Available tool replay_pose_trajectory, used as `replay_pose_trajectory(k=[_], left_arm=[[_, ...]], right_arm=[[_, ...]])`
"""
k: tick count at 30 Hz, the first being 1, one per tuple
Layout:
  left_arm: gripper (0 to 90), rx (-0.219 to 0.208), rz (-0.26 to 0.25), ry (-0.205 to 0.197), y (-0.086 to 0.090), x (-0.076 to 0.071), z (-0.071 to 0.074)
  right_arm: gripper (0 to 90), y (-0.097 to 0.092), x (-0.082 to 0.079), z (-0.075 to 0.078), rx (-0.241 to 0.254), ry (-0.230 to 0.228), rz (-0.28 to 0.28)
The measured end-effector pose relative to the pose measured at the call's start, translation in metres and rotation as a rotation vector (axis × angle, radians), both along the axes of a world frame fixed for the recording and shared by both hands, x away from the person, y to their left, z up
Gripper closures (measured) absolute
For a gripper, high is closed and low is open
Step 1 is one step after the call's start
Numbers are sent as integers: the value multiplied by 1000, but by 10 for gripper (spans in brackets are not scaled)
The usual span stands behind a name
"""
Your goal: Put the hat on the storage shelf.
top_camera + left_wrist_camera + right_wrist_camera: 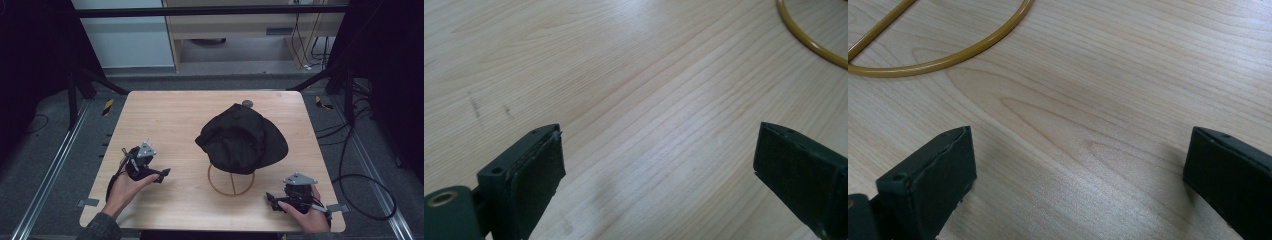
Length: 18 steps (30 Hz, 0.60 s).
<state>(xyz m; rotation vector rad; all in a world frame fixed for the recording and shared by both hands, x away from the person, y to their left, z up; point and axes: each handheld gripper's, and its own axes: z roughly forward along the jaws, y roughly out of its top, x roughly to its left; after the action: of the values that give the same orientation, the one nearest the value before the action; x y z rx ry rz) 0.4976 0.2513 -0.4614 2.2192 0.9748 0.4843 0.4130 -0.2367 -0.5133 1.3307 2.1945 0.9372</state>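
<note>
So the black cap (242,139) is sitting on top of a stand with a yellow ring base (231,180), about mid-worktop (165,115). Left gripper (163,175) rests near the front left, right gripper (270,198) near the front right, both well apart from the cap. Fingers on both are spread wide with nothing in them, just bare wood between.

No writing to read anywhere here: the black cap (242,137) carries no legible logo, the wooden table (165,120) is bare of labels, and the yellow-and-black striped tape (107,106) on the floor is only a pattern, no letters.
</note>
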Motion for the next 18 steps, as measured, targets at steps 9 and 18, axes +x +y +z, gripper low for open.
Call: replay_pose_trajectory(k=[9, 18], left_arm=[[50, -15, 48, 14, 18, 1, -10], [41, -33, 70, 24, 29, 3, -18]], right_arm=[[6, 0, 0, 0, 0, 0, 0], [6, 0, 0, 0, 0, 0, 0]])
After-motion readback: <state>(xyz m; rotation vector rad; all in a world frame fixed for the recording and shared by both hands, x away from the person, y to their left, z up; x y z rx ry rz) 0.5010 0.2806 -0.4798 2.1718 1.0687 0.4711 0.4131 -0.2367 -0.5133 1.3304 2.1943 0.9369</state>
